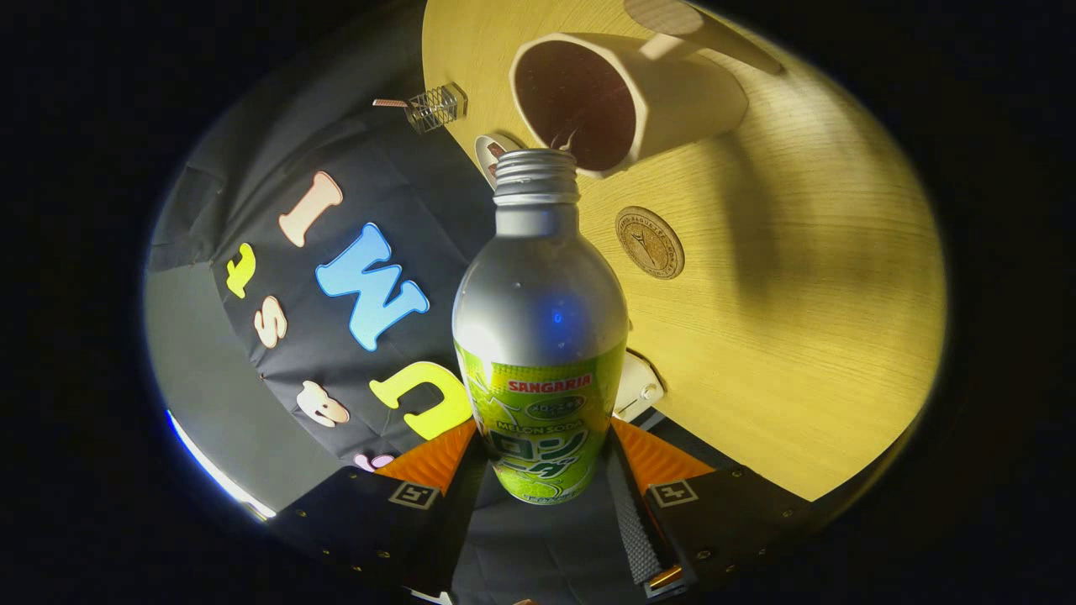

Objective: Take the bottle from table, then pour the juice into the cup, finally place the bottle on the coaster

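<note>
Over the wooden table (799,336), the gripper (542,458) pinches the bottle (542,336), its neck pointing ahead along the fingers into the cup (626,101).

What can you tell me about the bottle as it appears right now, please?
The bottle is a silvery metal one with a green printed label round its lower body and a threaded neck with no cap. It sits between the gripper fingers, which press on its sides. It is tipped so its open mouth points at the rim of the cup above the wooden table; no stream is clearly visible.
</note>
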